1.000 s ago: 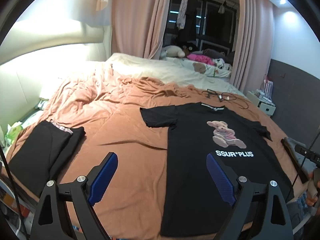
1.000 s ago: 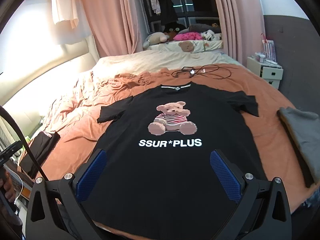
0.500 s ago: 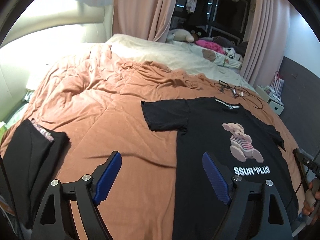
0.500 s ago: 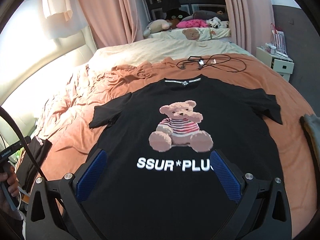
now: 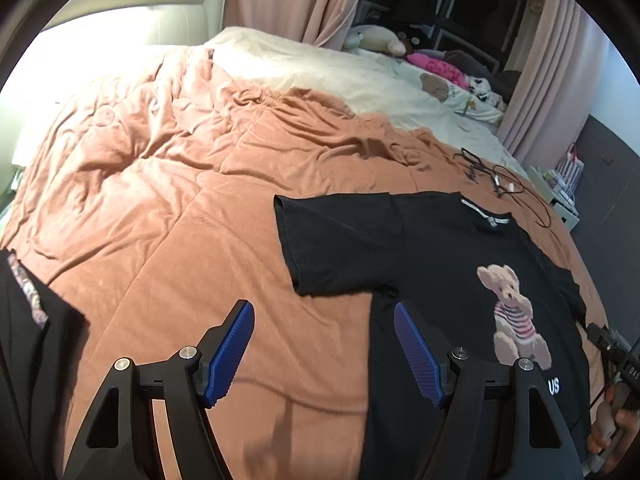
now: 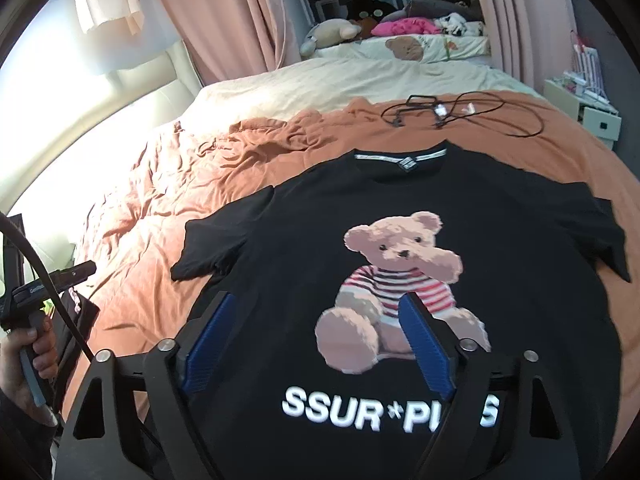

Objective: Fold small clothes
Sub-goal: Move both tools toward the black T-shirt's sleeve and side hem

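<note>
A black T-shirt (image 6: 500, 220) with a teddy bear print (image 6: 392, 280) and white lettering lies flat, front up, on the orange bedcover (image 5: 200, 220). Its collar points away from me. My right gripper (image 6: 317, 298) hovers open over the shirt's lower chest, nothing between its blue pads. My left gripper (image 5: 322, 306) is open just below the shirt's left sleeve (image 5: 340, 240). One pad is over the bedcover and the other over the shirt's side edge. Neither gripper holds cloth.
A folded black garment (image 5: 24, 340) lies at the bed's left edge. A black cable (image 6: 460, 112) lies beyond the collar. Farther back are a cream blanket (image 6: 340, 80) and plush toys (image 6: 332, 32). A white nightstand (image 6: 592, 112) stands on the right.
Both grippers have moved forward and lower toward the shirt. The left one swung toward the left sleeve. Both pairs of fingers stand somewhat closer together than before.
</note>
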Demonstrator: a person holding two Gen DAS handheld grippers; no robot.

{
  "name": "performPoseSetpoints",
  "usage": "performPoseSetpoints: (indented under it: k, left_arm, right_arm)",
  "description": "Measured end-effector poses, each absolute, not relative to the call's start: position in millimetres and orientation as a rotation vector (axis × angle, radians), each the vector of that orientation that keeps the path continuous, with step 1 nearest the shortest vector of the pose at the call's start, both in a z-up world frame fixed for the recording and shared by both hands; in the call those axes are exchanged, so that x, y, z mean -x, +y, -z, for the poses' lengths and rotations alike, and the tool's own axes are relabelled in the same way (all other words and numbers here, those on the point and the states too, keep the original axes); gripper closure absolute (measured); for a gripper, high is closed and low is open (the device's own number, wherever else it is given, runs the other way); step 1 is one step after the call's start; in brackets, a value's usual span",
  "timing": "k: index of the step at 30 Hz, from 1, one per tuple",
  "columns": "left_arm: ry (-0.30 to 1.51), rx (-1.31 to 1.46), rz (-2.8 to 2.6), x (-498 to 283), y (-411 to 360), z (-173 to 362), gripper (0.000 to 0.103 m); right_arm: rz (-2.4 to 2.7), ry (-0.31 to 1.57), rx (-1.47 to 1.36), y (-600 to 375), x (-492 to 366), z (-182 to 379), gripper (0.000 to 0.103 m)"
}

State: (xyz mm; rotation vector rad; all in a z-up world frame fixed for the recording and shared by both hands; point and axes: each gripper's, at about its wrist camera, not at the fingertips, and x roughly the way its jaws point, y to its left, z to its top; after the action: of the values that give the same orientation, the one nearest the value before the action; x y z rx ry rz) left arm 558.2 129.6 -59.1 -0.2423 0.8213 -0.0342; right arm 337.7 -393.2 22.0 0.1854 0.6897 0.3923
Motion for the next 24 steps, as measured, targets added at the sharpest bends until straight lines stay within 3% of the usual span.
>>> performPoseSetpoints:
  k: [4, 20, 24]
  left_arm:
    - [0.850, 0.258, 0.023, -588.6, 137.4, 71.7, 0.031]
    - [0.989, 0.375, 0.006, -692.6, 151.6, 137.4, 0.041]
    - [1.014, 0.386, -0.007, -708.8, 152.8, 149.7, 0.041]
  right_arm:
    - [-0.408, 0.708, -0.202, -385.0, -367.8, -9.4, 0.023]
    - [-0.505, 0.849, -0.398, -314.8, -498.6, 32.8, 0.065]
    - [-0.518, 0.879, -0.436, -292.1, -518.6, 45.9, 0.065]
